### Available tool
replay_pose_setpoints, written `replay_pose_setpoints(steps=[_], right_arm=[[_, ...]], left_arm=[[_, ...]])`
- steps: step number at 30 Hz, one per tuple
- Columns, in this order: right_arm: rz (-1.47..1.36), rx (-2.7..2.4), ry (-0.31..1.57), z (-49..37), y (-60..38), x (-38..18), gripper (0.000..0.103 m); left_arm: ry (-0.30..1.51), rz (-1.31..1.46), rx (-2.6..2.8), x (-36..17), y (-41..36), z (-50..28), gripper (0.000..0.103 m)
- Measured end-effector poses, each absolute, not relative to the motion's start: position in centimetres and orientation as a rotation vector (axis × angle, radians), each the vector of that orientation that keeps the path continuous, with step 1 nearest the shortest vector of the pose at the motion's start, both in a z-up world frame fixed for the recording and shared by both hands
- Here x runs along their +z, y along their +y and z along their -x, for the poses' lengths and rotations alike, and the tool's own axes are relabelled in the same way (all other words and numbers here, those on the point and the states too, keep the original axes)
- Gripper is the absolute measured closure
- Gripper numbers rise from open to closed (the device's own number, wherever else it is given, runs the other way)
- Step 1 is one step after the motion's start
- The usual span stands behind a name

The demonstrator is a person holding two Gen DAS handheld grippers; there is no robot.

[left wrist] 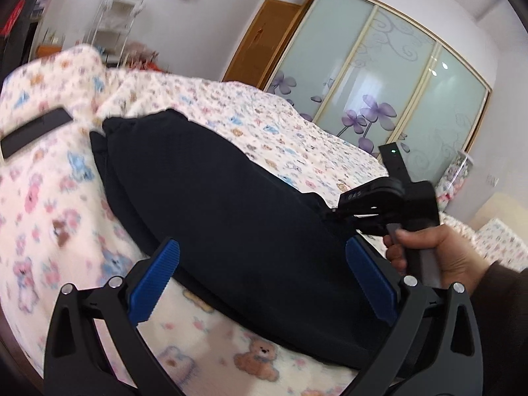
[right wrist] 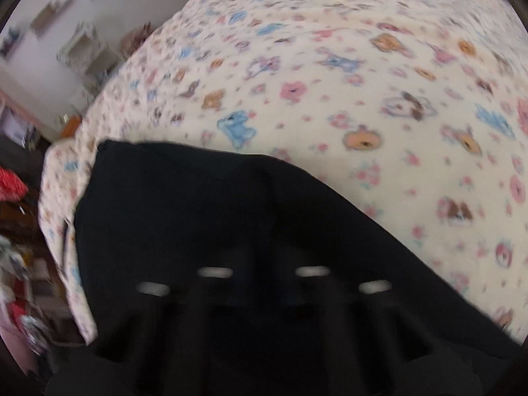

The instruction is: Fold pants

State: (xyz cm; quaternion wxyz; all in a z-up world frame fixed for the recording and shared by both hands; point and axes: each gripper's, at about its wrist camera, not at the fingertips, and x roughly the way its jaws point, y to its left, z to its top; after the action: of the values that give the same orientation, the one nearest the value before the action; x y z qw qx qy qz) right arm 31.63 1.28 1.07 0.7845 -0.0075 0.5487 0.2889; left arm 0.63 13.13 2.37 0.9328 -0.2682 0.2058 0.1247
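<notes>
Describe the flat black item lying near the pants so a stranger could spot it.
Start at the teddy-print bedspread covering the bed. Left of the dark pants, near the raised fold, lies a slim black bar. It is rigid and straight-edged, unlike the soft pants.

Bright even daylight, heavy motion blur in right view, fisheye-bent dark edges

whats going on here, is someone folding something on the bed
Yes. A person with a gripper in each hand is folding dark pants on a bed covered by a teddy-bear blanket. The left gripper is open, its blue pads either side of the near end of the pants. The right gripper, held in the person's right hand, is shut at the pants' far edge; whether it pinches cloth is unclear.
</notes>
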Motion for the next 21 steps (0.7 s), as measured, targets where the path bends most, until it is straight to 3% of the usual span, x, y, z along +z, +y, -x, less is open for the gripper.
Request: replay_pose_setpoints(steps=[6,11,13,15,17,21], right_arm=[[0.077,0.519,0.996,-32.6,1.9,2.8,0.100],[0.141,0.529,1.042,-32.2,1.5,0.2,0.100],[0.092,0.530,1.036,-32.0,0.4,1.1,0.089],[-0.018,0.538,1.029,-31.6,-2.2,2.7,0.070],[-0.107,0.622,1.002,-30.2,-4.9,4.2,0.064],[-0.193,0.749,1.105,-27.9,-7.5,3.7,0.064]], left_arm=[[0.406,0.543,0.276,2.3,13.1,-0.4,0.002],[0.420,0.514,0.272,2.4,12.5,-0.7,0.002],[0.426,0.507,0.274,2.3,12.4,-0.8,0.002],[0.430,0.504,0.277,2.2,12.5,-0.9,0.002],[0.433,0.513,0.277,2.2,12.7,-0.9,0.002],[0.435,0.523,0.281,2.2,12.8,-0.9,0.002]])
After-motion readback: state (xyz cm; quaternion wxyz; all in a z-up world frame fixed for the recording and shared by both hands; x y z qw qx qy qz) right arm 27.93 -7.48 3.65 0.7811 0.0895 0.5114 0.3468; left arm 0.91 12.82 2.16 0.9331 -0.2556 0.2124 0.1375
